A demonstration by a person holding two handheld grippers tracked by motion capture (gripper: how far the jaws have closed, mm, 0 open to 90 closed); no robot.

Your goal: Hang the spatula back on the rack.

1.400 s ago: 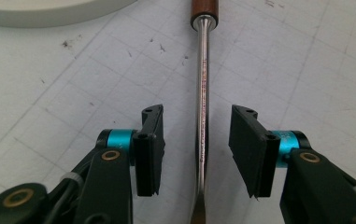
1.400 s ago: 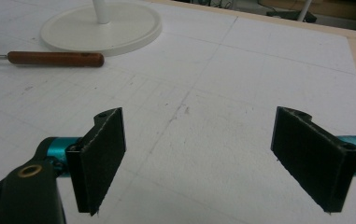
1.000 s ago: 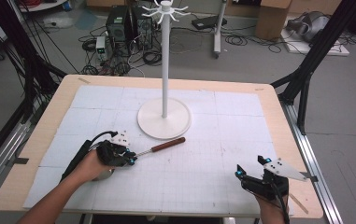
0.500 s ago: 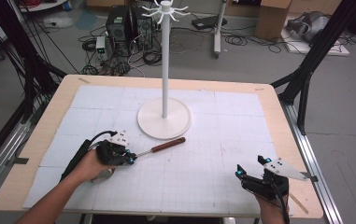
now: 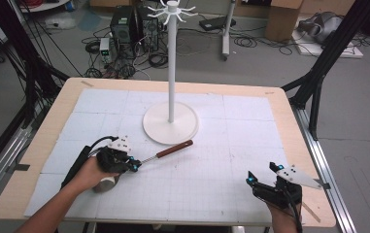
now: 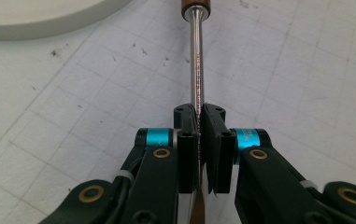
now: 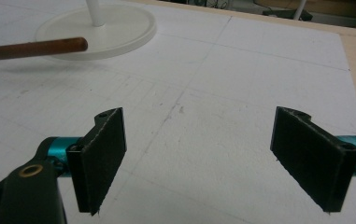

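Note:
A tool with a thin metal shaft and a brown wooden handle (image 5: 174, 148) lies on the white gridded mat, in front of the stand's base. My left gripper (image 5: 135, 166) is at the front left, shut on the shaft (image 6: 196, 60). In the left gripper view my left gripper (image 6: 199, 116) has both pads pressed against the shaft, and the handle points away from it. My right gripper (image 5: 261, 172) rests at the front right, open, with nothing between its fingers. In the right gripper view my right gripper (image 7: 199, 140) faces bare mat, and the brown handle (image 7: 35, 48) lies far off at the upper left.
A tall white stand with hooks at its top rises from a round white base (image 5: 170, 127) at the middle of the table. That base (image 7: 96, 28) lies just beyond the tool's handle. The mat ends short of the wooden table edge (image 5: 296, 131) on the right.

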